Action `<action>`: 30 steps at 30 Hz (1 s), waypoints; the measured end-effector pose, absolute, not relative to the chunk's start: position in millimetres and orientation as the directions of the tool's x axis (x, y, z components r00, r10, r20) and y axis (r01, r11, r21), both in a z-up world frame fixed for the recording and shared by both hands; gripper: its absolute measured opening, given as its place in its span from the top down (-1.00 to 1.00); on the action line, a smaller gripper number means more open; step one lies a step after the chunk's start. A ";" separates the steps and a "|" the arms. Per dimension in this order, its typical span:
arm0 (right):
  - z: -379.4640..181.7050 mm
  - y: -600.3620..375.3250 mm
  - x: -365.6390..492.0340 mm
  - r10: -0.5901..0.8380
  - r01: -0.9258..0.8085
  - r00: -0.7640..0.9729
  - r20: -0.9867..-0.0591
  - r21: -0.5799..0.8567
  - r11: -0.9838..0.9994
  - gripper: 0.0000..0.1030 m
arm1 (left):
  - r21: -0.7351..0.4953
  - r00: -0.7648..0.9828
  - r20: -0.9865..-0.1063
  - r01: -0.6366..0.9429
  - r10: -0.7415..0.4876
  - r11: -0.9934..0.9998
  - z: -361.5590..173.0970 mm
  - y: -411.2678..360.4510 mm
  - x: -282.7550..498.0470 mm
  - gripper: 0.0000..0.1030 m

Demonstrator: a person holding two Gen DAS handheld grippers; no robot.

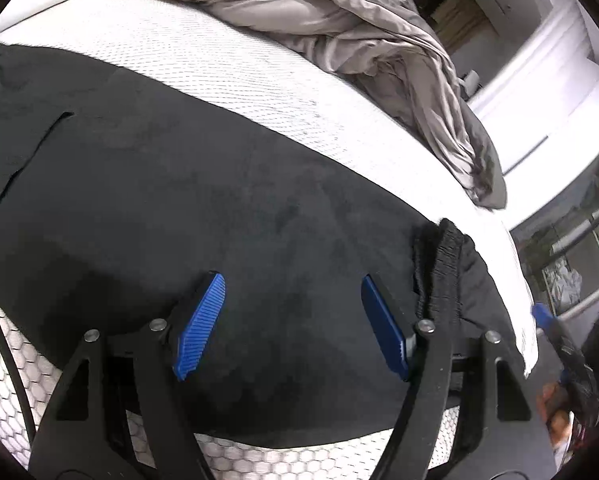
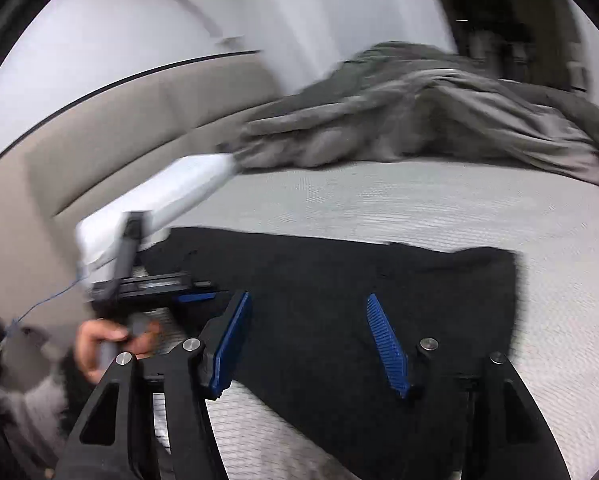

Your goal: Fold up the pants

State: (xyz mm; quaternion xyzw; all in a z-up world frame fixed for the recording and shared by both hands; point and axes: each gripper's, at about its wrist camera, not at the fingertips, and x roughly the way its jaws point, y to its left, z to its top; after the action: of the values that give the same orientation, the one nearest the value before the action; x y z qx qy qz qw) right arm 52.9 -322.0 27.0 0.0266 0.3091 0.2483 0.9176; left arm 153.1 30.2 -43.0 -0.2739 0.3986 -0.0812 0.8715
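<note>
Black pants (image 1: 203, 208) flat on mattress (image 1: 227, 64), waistband bunched; both hand-held grippers wide, holding nothing.

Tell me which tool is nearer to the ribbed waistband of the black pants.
Left. The left tool hovers open right beside the ribbed waistband. The right tool hangs open over the pants' other end; no waistband shows in its view.

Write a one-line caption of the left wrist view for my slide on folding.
Open left gripper above black pants spread on the white mattress.
</note>
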 end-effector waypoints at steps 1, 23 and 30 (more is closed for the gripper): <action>18.0 -335.7 56.9 0.416 -0.383 0.699 -0.582 0.187 0.905 -0.22 | -0.554 0.664 -0.640 -0.050 -0.387 0.831 -41.7 24.9 153.7 -0.32; -58.4 -380.8 54.2 0.382 -0.260 0.555 -0.739 0.282 0.924 -0.33 | -0.667 0.271 -0.682 0.152 -0.680 0.730 -65.3 -109.1 236.5 0.34; -56.2 -361.9 68.6 0.348 -0.266 0.564 -0.749 0.234 0.935 -0.40 | -0.650 0.398 -0.621 0.219 -0.675 0.728 -41.6 -105.2 223.2 0.85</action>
State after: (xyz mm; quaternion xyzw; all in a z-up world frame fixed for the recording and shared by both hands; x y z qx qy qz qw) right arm 68.6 -361.9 -56.2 0.0473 0.4331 0.1738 0.8832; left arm 223.2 -105.2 -41.6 -0.2414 0.4722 -0.2792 0.8005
